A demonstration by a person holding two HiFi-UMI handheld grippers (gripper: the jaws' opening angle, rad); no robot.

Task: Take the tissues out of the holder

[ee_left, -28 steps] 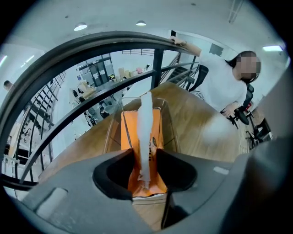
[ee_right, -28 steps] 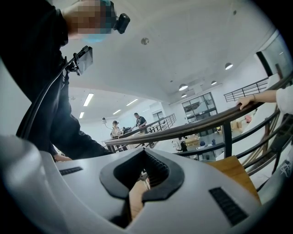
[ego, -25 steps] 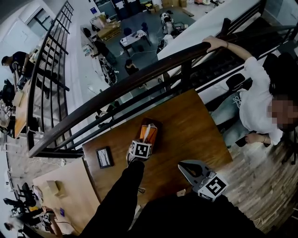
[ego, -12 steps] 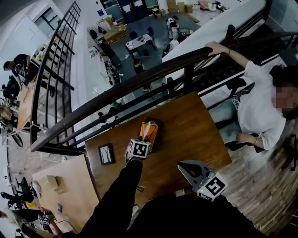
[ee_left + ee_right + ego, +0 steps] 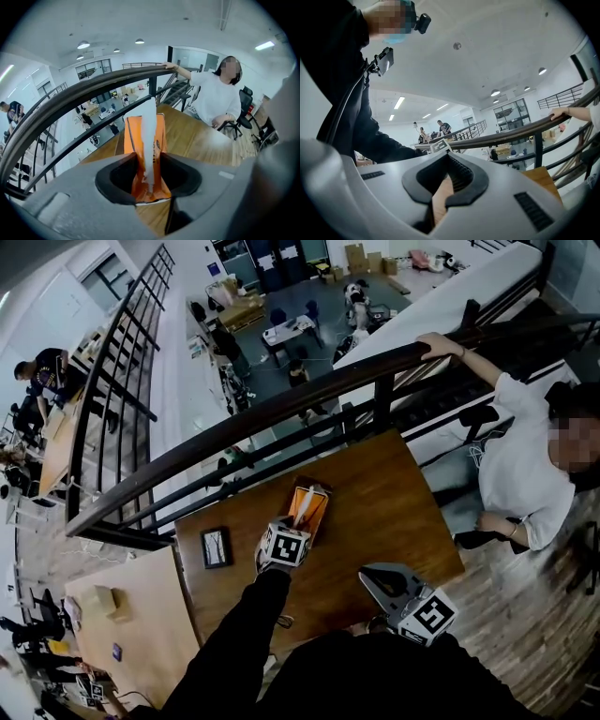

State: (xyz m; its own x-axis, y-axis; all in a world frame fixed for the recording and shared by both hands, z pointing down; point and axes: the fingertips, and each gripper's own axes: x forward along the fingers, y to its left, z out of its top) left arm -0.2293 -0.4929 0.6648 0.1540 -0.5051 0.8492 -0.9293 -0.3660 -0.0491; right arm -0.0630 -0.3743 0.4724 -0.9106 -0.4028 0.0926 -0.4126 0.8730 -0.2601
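The left gripper [image 5: 287, 525] is hovering at the near end of the orange rectangular tissue holder [image 5: 317, 504], which is lying flat near the middle of the brown wooden table [image 5: 384, 493]. Its long axis is running away from the person, toward the dark metal railing [image 5: 281, 409]. A white tissue [image 5: 149, 136] is standing upright out of the holder's top. In the left gripper view it is rising directly between the two jaws. The jaws are standing apart, one on each side of the sheet, and no pinch is visible. In my judgement, the coming move is calling for the jaws to close on the sheet and draw it upward.

The right gripper [image 5: 370, 577] is resting well apart, near the table's front edge, with its jaws together and nothing between them. The left is the nearer.

A small dark-framed picture [image 5: 216, 547] is lying on the table's left side. A person in a white top [image 5: 525, 474] is sitting beyond the right edge, one hand on the railing.
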